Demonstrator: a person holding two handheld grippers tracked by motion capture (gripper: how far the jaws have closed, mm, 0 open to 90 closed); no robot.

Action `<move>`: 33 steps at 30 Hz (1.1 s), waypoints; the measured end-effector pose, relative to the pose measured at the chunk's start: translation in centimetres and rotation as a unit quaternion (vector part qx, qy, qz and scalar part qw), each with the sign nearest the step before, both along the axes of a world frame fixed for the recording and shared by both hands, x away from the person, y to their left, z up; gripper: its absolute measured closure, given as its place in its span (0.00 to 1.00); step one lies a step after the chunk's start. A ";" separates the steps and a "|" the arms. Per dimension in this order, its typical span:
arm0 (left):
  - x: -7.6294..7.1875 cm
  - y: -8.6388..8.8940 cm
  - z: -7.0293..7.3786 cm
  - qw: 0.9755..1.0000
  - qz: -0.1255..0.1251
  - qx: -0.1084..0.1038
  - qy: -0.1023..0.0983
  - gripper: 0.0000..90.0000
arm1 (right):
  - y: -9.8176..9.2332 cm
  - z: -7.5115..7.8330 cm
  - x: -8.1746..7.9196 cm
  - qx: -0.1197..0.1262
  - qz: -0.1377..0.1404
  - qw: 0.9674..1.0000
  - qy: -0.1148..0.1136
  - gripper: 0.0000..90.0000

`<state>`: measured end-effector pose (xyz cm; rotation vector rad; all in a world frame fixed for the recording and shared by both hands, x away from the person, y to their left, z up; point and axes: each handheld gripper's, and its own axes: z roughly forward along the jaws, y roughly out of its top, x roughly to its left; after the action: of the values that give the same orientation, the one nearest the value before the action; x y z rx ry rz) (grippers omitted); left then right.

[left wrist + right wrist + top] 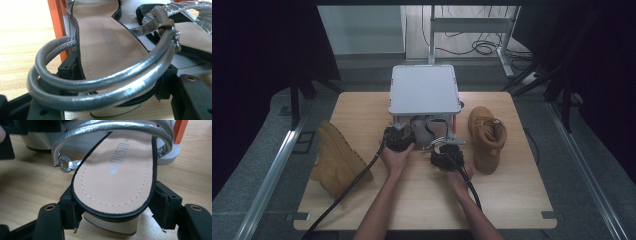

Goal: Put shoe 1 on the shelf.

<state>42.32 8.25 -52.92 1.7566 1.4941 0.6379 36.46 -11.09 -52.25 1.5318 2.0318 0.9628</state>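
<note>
At the front edge of the grey box:
Landmark: grey box with orange legs, standing at the far middle of the wooden table.
Left gripper: held in the person's left hand just in front of the box, jaws set wide.
Left gripper hold: heel end of a silver-strapped sandal sits between the jaws; pads lie against its black-edged sole on both sides, so the heel is clamped. Double silver ankle strap loops over the jaws.
Left sandal place: toe runs under the box, beside an orange leg.
Right gripper: held in the right hand, just in front of the box and to the right of the left gripper, jaws also wide.
Right gripper hold: heel end of the second sandal clamped between the pads, block heel just above the table.
Right sandal place: toe points toward the box.
Tan boot: lying on its side, well left of the box.
Second tan boot: upright, just right of the box.
</note>
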 end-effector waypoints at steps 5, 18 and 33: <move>0.0 0.0 0.0 1.000 0.000 0.000 0.001 0.40 | 0.0 0.4 0.6 0.001 -0.006 1.000 -0.001 0.39; 0.0 0.1 0.0 1.000 -0.002 0.000 0.003 0.40 | 0.1 0.7 2.3 -0.014 -0.024 1.000 -0.002 0.42; 0.0 0.0 0.0 1.000 -0.001 -0.001 0.002 0.40 | -0.1 1.2 4.7 -0.015 -0.039 0.999 -0.012 0.44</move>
<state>42.34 8.27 -52.89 1.7595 1.4949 0.6312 41.12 -11.14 -51.07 1.5644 1.9462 0.9136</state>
